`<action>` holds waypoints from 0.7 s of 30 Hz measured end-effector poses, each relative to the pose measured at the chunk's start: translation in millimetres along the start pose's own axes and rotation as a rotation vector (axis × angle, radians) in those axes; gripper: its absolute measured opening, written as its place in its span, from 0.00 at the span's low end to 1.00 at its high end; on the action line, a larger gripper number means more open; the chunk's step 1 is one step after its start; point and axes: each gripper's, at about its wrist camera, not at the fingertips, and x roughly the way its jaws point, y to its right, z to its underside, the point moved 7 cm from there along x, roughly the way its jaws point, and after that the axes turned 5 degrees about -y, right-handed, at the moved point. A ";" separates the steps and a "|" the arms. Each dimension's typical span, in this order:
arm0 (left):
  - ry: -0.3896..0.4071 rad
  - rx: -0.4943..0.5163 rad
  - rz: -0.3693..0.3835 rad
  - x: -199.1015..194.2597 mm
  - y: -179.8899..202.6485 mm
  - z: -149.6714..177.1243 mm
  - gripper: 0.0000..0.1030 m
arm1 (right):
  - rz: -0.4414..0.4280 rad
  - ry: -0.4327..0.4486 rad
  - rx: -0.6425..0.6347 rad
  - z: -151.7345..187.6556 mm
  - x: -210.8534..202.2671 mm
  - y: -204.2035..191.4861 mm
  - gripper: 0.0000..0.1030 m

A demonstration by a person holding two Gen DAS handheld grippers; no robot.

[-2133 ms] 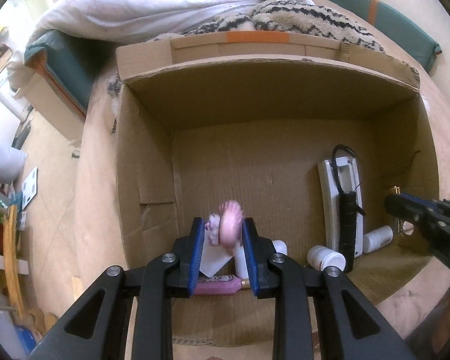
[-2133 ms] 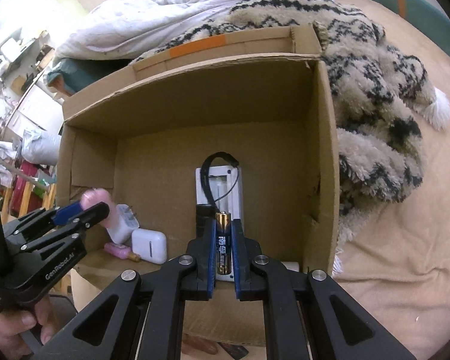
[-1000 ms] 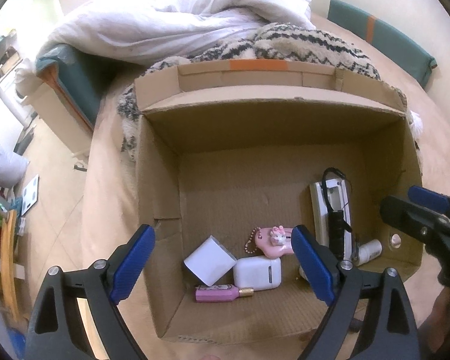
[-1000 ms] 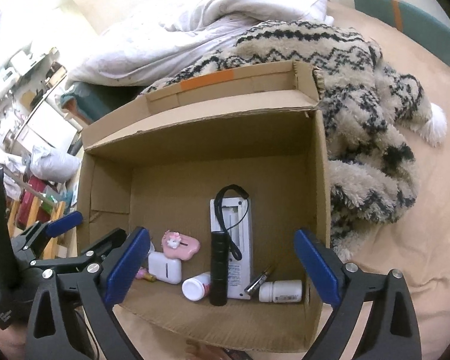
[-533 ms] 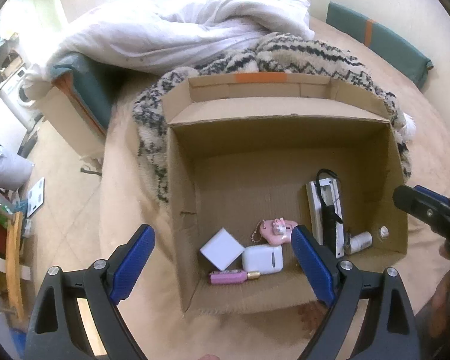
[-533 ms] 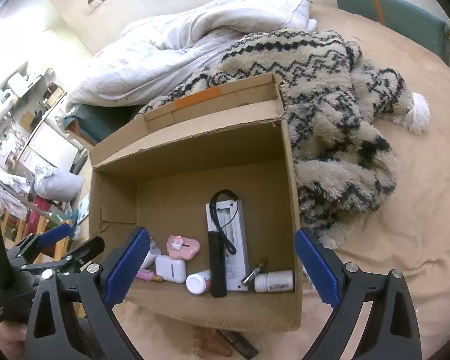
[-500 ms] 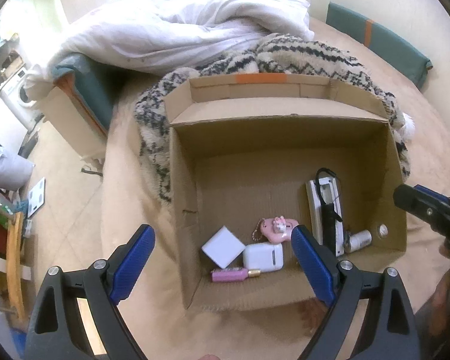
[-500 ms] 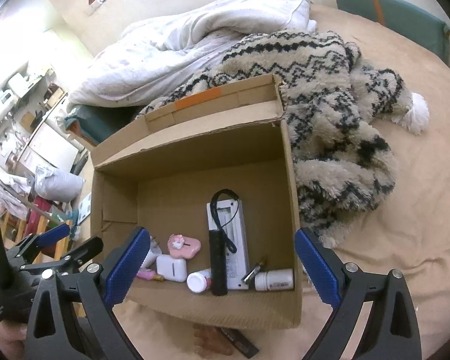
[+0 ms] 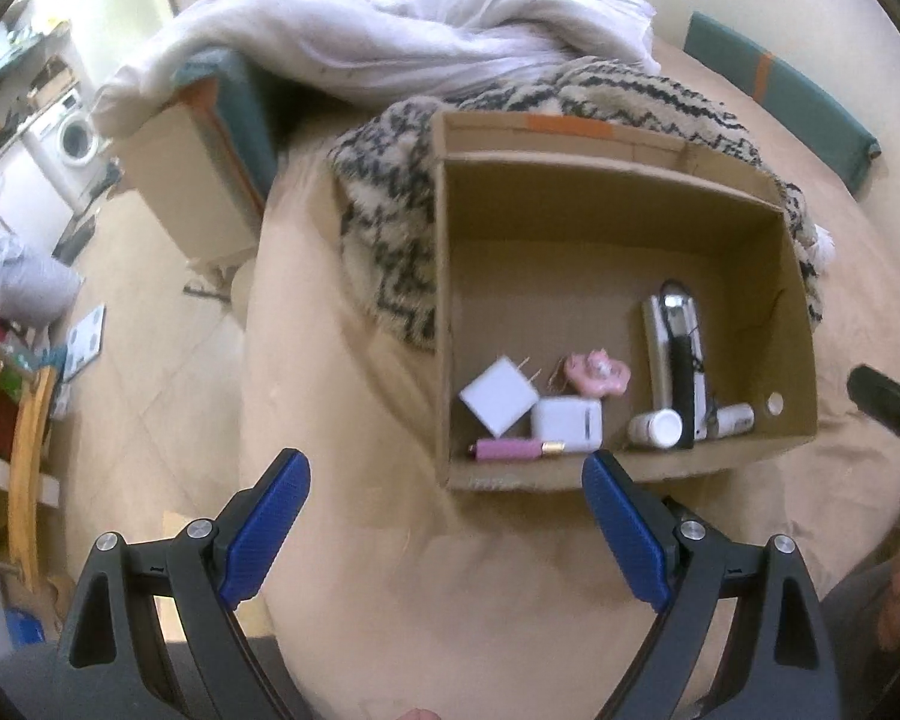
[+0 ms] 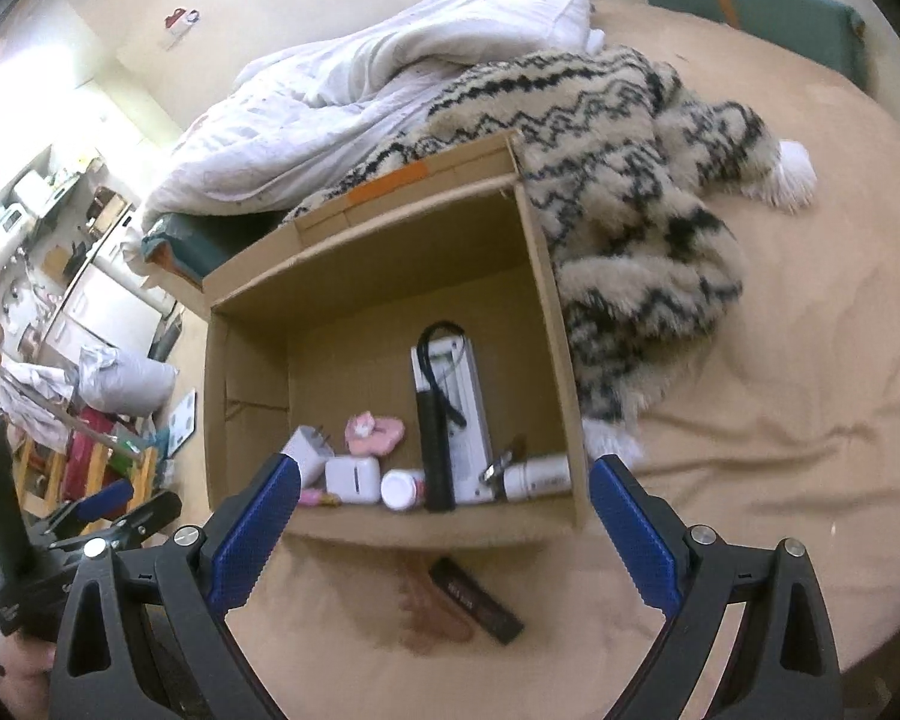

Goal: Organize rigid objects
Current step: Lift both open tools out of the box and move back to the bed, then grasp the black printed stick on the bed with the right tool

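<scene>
An open cardboard box sits on the beige bed. Inside lie a white plug cube, a white case, a pink tube, a pink charm, a white remote with a black stick on it, white bottles and a battery. My left gripper is open and empty, above the bed in front of the box. My right gripper is open and empty, above the box's near edge.
A patterned fuzzy blanket lies behind and right of the box, a white duvet behind it. A black bar lies by a bare foot on the bed before the box. The bed's edge drops to the floor at left.
Both grippers let go of their items in the box, the pink charm and the battery. They opened wide and pulled back and up; the box now looks smaller and farther.
</scene>
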 end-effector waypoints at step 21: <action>-0.059 -0.174 0.028 8.0 -27.9 13.8 0.89 | 0.074 -0.365 0.562 110.8 103.6 49.6 0.87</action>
